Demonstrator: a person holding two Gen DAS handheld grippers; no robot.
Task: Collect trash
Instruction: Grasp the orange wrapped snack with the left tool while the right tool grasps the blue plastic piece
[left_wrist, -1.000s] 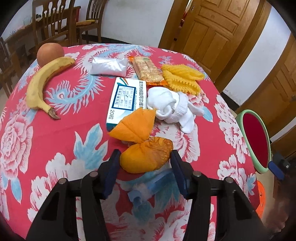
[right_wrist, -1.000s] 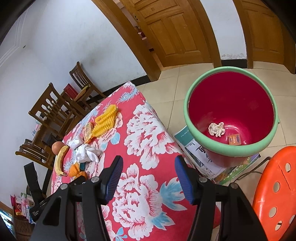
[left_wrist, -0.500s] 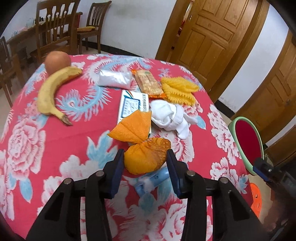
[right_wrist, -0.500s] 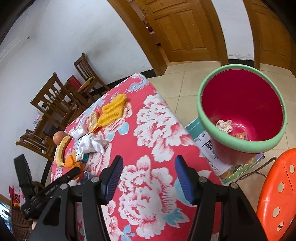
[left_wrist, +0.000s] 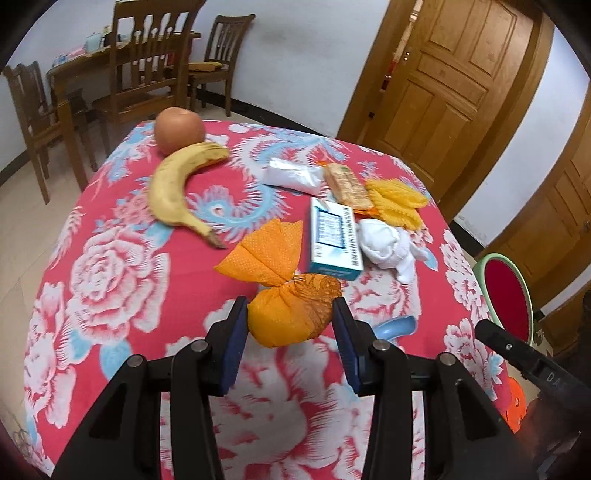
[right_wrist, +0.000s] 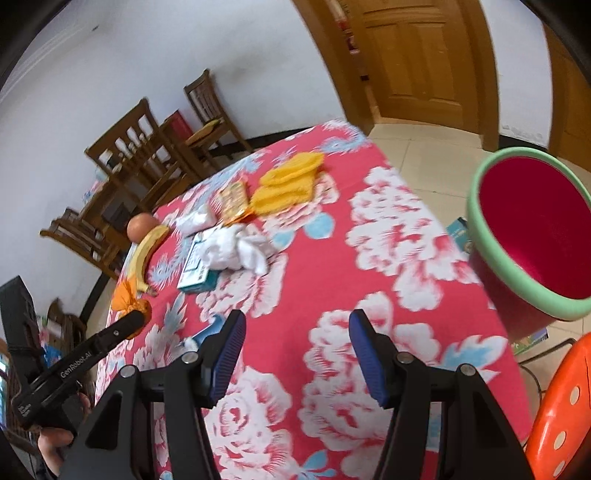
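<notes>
Red floral tablecloth (left_wrist: 122, 280); orange bundle (left_wrist: 291, 314); red bin (right_wrist: 532, 236).

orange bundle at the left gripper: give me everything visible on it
The orange bundle looks like thin dimpled cloth or paper, knotted into a rounded pouch with a flared, folded tail fanning away from the camera. The pouch shows a darker, brownish crinkled patch on its right side. It sits between the left gripper's blue pads, which have just closed in and press both flanks. Whether it is clear of the red floral tablecloth is unclear. The tail reaches toward the white-and-blue box.
</notes>
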